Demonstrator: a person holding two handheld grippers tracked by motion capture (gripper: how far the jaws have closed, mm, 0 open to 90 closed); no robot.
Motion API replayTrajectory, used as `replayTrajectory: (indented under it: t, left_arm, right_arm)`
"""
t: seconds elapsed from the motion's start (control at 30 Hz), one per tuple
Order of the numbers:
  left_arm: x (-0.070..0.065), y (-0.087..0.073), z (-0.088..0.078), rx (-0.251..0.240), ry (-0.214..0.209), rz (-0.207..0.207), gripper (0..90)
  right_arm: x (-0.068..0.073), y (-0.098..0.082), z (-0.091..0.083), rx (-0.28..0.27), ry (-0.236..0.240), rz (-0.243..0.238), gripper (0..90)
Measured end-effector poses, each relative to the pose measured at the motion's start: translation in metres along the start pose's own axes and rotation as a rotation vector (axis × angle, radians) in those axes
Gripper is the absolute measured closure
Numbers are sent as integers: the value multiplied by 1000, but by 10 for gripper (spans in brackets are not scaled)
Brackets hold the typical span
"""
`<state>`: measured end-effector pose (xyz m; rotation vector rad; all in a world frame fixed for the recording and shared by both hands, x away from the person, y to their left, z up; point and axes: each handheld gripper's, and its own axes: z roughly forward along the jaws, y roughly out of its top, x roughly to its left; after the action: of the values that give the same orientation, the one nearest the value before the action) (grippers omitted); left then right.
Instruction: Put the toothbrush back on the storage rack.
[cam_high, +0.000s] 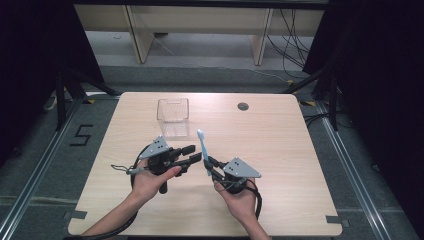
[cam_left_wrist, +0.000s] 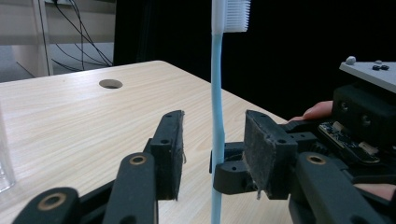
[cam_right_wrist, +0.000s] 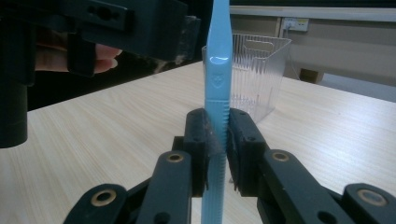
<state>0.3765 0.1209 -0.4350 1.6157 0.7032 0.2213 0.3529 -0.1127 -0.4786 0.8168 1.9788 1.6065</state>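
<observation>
One light-blue plastic toothbrush (cam_high: 202, 150) stands clamped in the right hand-held gripper (cam_high: 214, 166); left hand-held gripper (cam_high: 192, 154) half-open around it; one clear plastic box (cam_high: 173, 117) on counter (cam_high: 280, 150).

We count one toothbrush (cam_high: 202, 144), light blue with white bristles. We count one clear plastic container (cam_high: 173, 117), standing toward the far edge of the table (cam_high: 280, 150). We count two grippers, the left gripper (cam_high: 191, 154) and the right gripper (cam_high: 211, 164), each with two black jaws and one grey three-cornered plate. We count two hands, and one round hole (cam_high: 243, 106) near the table's far edge.
</observation>
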Motion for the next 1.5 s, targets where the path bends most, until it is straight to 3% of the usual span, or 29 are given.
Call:
replayTrajectory:
  t: [0.03,0.23,0.27,0.33,0.37,0.57,0.6,0.73,0.87,0.93,1.0,1.03,1.07,1.1,1.2,1.23,1.3,1.33,1.43,1.47,1.5]
  left_arm:
    - [0,0,1,0,-3,1,582]
    - [1,0,7,4,-7,0,623]
    - [0,0,8,0,-10,-2,633]
    - [0,0,10,0,-12,-1,653]
    - [0,0,10,-1,-16,1,668]
    - [0,-1,13,-16,-14,10,740]
    - [0,-1,13,-18,-14,10,763]
    - [0,-1,13,-29,-17,18,799]
    - [0,-1,13,-33,-20,21,821]
    - [0,-1,13,-33,-26,18,831]
    - [0,-1,13,-34,-27,25,837]
    - [-1,-1,12,-35,-28,25,839]
    - [-1,0,12,-37,-28,27,840]
    - [-1,0,12,-38,-30,24,841]
    - [-1,0,12,-36,-32,30,842]
    - [-1,1,11,-36,-33,33,842]
    - [-1,2,11,-39,-33,41,843]
    - [-1,2,10,-42,-29,40,843]
    - [0,5,7,-46,-15,53,843]
    - [1,5,6,-48,-8,53,843]
    - [2,6,4,-49,-2,58,843]
  right_arm:
    - [1,0,-1,19,-2,8,791]
    - [2,0,0,13,1,17,791]
    - [4,0,1,15,9,36,791]
    - [2,0,2,-4,-6,-9,791]
    - [2,-1,3,-7,9,4,790]
    - [2,0,3,-11,0,-9,791]
    - [4,0,3,-3,13,14,790]
    - [6,1,3,10,10,16,791]
    - [6,0,5,-12,14,24,791]
    - [6,1,6,-13,8,4,790]
    - [7,1,5,5,14,19,790]
    - [6,1,6,-9,1,3,790]
    - [9,2,4,21,11,36,790]
    - [7,2,6,-14,11,8,788]
    - [8,2,7,-8,24,20,784]
    - [8,3,8,-15,24,13,778]
    - [10,3,6,23,22,52,736]
    - [8,3,8,0,26,15,713]
    - [6,3,8,1,8,7,644]
    - [8,2,8,19,26,36,624]
    - [6,2,8,11,22,18,604]
